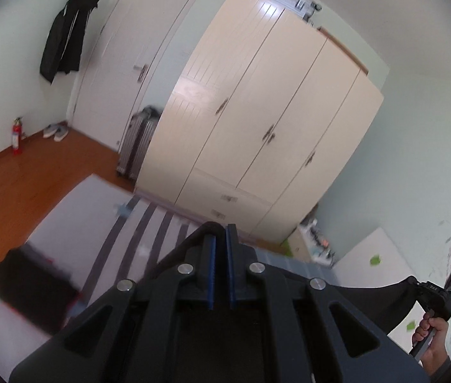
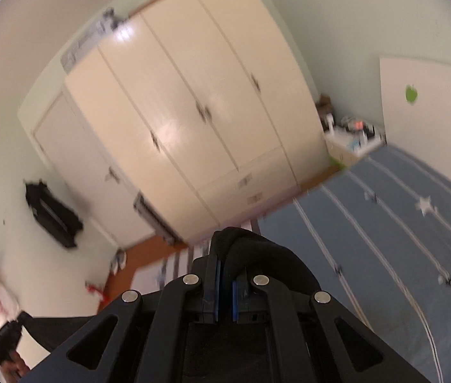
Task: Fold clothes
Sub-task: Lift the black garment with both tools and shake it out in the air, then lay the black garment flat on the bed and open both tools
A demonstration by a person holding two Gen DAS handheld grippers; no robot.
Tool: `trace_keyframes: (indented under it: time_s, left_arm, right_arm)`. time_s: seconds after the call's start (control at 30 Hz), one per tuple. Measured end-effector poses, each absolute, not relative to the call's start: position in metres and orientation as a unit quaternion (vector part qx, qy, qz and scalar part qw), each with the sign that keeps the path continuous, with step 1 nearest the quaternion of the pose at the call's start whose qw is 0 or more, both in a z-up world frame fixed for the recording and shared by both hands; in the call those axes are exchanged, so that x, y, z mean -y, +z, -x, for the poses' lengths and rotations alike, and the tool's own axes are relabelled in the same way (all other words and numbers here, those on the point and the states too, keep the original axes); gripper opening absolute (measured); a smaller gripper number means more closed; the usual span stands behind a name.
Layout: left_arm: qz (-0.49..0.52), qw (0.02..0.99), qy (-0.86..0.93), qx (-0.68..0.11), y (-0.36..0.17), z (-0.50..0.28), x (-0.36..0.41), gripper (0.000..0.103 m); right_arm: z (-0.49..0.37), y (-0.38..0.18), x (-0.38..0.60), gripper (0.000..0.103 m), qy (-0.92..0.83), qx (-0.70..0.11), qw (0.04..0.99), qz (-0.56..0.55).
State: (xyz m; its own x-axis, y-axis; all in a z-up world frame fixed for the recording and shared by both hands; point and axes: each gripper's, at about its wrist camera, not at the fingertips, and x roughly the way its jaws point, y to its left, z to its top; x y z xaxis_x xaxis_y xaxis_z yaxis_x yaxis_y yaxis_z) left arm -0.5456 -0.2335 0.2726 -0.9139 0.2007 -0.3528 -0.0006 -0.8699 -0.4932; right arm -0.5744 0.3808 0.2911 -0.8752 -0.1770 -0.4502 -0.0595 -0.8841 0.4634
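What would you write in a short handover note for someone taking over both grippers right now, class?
Left gripper: shut on the black garment, which stretches across to the other gripper.
Right gripper: shut on the black garment, cloth bunched over its fingers.
Where things are: the garment hangs between the two grippers, lifted above the bed. A folded dark item lies on the bed to the left.
Done: the garment is picked up by two points.
Left: lay it flat, fold it, probably set it by the folded item.
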Motion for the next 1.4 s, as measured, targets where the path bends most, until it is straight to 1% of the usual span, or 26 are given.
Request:
trace_keyframes:
  time_s: [0.1, 0.17, 0.2, 0.23, 0.27, 0.33, 0.4, 0.43, 0.53, 0.6, 0.67, 0.73, 0.8, 0.83, 0.9, 0.97, 1.07, 1.1, 1.13, 1.17, 1.2, 1.27, 1.3, 1.33, 1.4]
  left_arm:
    - [0.169, 0.064, 0.957, 0.227, 0.3, 0.551, 0.225, 0.004]
    - [0.171, 0.067, 0.957, 0.222, 0.297, 0.544, 0.225, 0.004]
    - [0.18, 0.068, 0.956, 0.223, 0.287, 0.537, 0.226, 0.004]
    - [0.191, 0.067, 0.953, 0.225, 0.274, 0.529, 0.228, 0.004]
    - [0.201, 0.067, 0.95, 0.227, 0.261, 0.522, 0.23, 0.004]
    - [0.225, 0.062, 0.945, 0.229, 0.229, 0.506, 0.233, 0.003]
    - [0.259, 0.055, 0.934, 0.241, 0.182, 0.484, 0.238, 0.003]
    - [0.273, 0.051, 0.927, 0.252, 0.154, 0.468, 0.242, 0.003]
    - [0.325, 0.032, 0.904, 0.274, 0.069, 0.419, 0.249, 0.003]
    - [0.366, 0.013, 0.888, 0.28, 0.004, 0.389, 0.253, 0.003]
    - [0.411, -0.011, 0.866, 0.284, -0.064, 0.363, 0.257, 0.003]
    - [0.457, -0.037, 0.84, 0.289, -0.136, 0.338, 0.261, 0.003]
    - [0.502, -0.06, 0.815, 0.284, -0.212, 0.315, 0.26, 0.003]
    - [0.521, -0.066, 0.801, 0.287, -0.243, 0.307, 0.26, 0.003]
    - [0.537, -0.08, 0.789, 0.289, -0.285, 0.288, 0.258, 0.003]
    - [0.543, -0.088, 0.78, 0.298, -0.316, 0.27, 0.256, 0.003]
    - [0.534, -0.091, 0.78, 0.313, -0.329, 0.243, 0.256, 0.004]
    - [0.53, -0.091, 0.78, 0.318, -0.33, 0.236, 0.256, 0.008]
    - [0.525, -0.087, 0.782, 0.323, -0.329, 0.226, 0.256, 0.011]
    - [0.523, -0.079, 0.785, 0.324, -0.328, 0.217, 0.253, 0.021]
    - [0.521, -0.07, 0.787, 0.324, -0.328, 0.208, 0.249, 0.024]
    - [0.529, -0.051, 0.789, 0.308, -0.329, 0.199, 0.236, 0.026]
    - [0.535, -0.042, 0.79, 0.298, -0.331, 0.197, 0.227, 0.032]
    - [0.54, -0.033, 0.79, 0.287, -0.333, 0.196, 0.218, 0.036]
    - [0.548, -0.011, 0.789, 0.279, -0.339, 0.198, 0.199, 0.037]
  right_arm:
    - [0.581, 0.338, -0.387, 0.004, -0.955, 0.22, 0.026, -0.195]
    - [0.578, 0.342, -0.39, 0.004, -0.958, 0.203, 0.027, -0.199]
    - [0.576, 0.345, -0.391, 0.004, -0.96, 0.195, 0.027, -0.201]
    - [0.574, 0.343, -0.392, 0.004, -0.96, 0.186, 0.028, -0.209]
    - [0.57, 0.328, -0.392, 0.004, -0.956, 0.176, 0.03, -0.233]
    - [0.559, 0.284, -0.394, 0.004, -0.943, 0.164, 0.034, -0.289]
    - [0.54, 0.231, -0.396, 0.004, -0.929, 0.162, 0.035, -0.33]
    - [0.527, 0.196, -0.399, 0.004, -0.918, 0.171, 0.036, -0.355]
    - [0.484, 0.082, -0.408, 0.004, -0.879, 0.212, 0.03, -0.426]
    - [0.455, 0.006, -0.409, 0.004, -0.854, 0.219, 0.024, -0.472]
    - [0.424, -0.081, -0.409, 0.004, -0.819, 0.232, 0.014, -0.525]
    - [0.397, -0.16, -0.404, 0.004, -0.788, 0.226, 0.001, -0.573]
    - [0.372, -0.221, -0.398, 0.004, -0.766, 0.221, -0.011, -0.604]
    - [0.36, -0.252, -0.396, 0.004, -0.755, 0.218, -0.018, -0.619]
    - [0.335, -0.308, -0.391, 0.005, -0.735, 0.215, -0.03, -0.643]
    - [0.316, -0.331, -0.392, 0.006, -0.737, 0.221, -0.04, -0.638]
    - [0.29, -0.345, -0.394, 0.014, -0.747, 0.23, -0.042, -0.622]
    - [0.282, -0.346, -0.394, 0.021, -0.752, 0.231, -0.04, -0.616]
    - [0.274, -0.343, -0.391, 0.024, -0.758, 0.226, -0.034, -0.611]
    - [0.266, -0.341, -0.388, 0.027, -0.764, 0.221, -0.028, -0.606]
    - [0.257, -0.339, -0.385, 0.03, -0.77, 0.215, -0.021, -0.601]
    - [0.241, -0.338, -0.371, 0.03, -0.774, 0.208, 0.001, -0.598]
    - [0.233, -0.339, -0.363, 0.03, -0.775, 0.206, 0.012, -0.597]
    - [0.226, -0.339, -0.354, 0.03, -0.776, 0.203, 0.024, -0.596]
    - [0.211, -0.34, -0.338, 0.03, -0.777, 0.199, 0.048, -0.595]
